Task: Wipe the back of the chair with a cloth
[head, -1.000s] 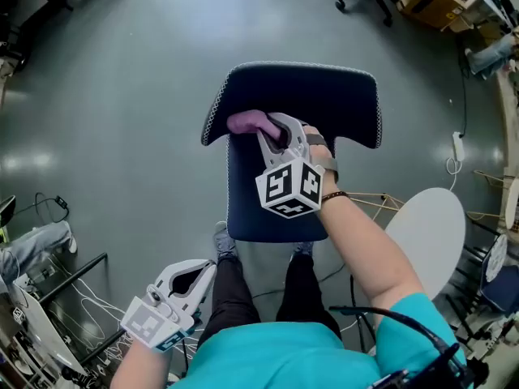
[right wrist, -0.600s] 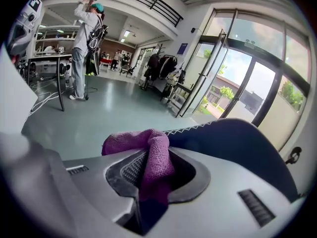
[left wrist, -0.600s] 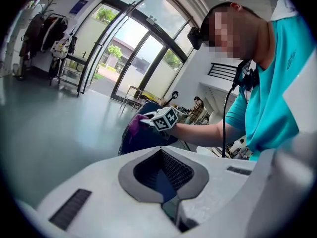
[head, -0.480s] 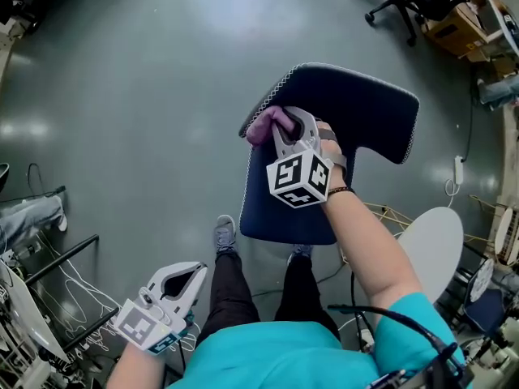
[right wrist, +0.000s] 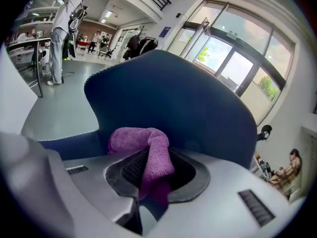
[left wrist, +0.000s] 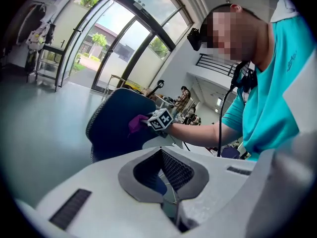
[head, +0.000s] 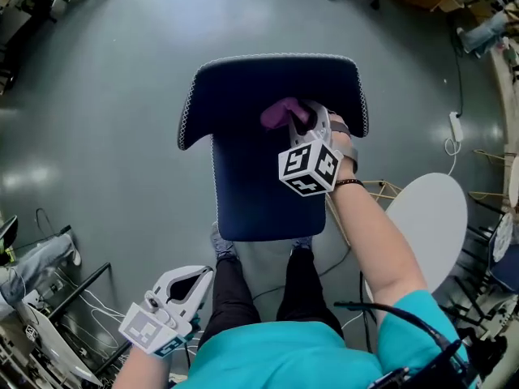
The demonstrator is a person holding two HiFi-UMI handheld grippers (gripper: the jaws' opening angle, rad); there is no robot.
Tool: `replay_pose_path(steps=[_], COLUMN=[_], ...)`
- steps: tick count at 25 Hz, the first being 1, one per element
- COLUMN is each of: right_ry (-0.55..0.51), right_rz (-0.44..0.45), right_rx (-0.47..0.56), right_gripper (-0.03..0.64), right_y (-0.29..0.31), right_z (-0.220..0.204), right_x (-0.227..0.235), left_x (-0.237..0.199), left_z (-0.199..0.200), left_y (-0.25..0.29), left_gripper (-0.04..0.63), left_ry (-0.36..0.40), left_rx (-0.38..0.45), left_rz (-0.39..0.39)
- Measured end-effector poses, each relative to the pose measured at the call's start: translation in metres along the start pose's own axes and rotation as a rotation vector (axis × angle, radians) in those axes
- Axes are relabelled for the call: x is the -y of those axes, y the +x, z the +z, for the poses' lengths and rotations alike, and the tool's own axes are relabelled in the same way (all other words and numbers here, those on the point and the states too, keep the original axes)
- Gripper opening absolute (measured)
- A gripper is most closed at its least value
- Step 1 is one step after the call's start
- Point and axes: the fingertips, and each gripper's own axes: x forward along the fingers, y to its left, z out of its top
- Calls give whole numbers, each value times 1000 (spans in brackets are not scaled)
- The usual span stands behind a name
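A round white table (head: pixel 430 225) stands on the grey floor (head: pixel 105 96).

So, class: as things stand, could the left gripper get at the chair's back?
Probably yes: the left gripper hangs low beside the person's leg, open and empty, with nothing between it and the chair back. The right gripper and cloth cover only its upper part.

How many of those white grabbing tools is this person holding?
2. The right tool holds a purple cloth at the chair back; the left tool hangs empty beside the person's leg.
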Motion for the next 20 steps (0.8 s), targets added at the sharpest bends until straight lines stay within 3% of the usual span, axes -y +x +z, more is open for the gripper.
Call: replay_pose_path(steps=[6, 12, 17, 20], right_ry=[64, 95, 109, 89], right_rz=[-91, -119, -125, -69], right_rx=[-63, -50, -47, -9], right_gripper=[89, 90, 89, 89], right_y=[-42, -78, -83, -77], right_z=[-79, -118, -125, -98], right_x=[76, 109, 120, 95], left_x=[42, 83, 87, 78], left_z=[13, 15, 10, 2], left_y=[63, 109, 113, 96], left_gripper=[3, 3, 3, 3], left_ry=[47, 79, 63, 33], left_rx=[-63, -82, -66, -40], left_rz=[-88, -138, -119, -92])
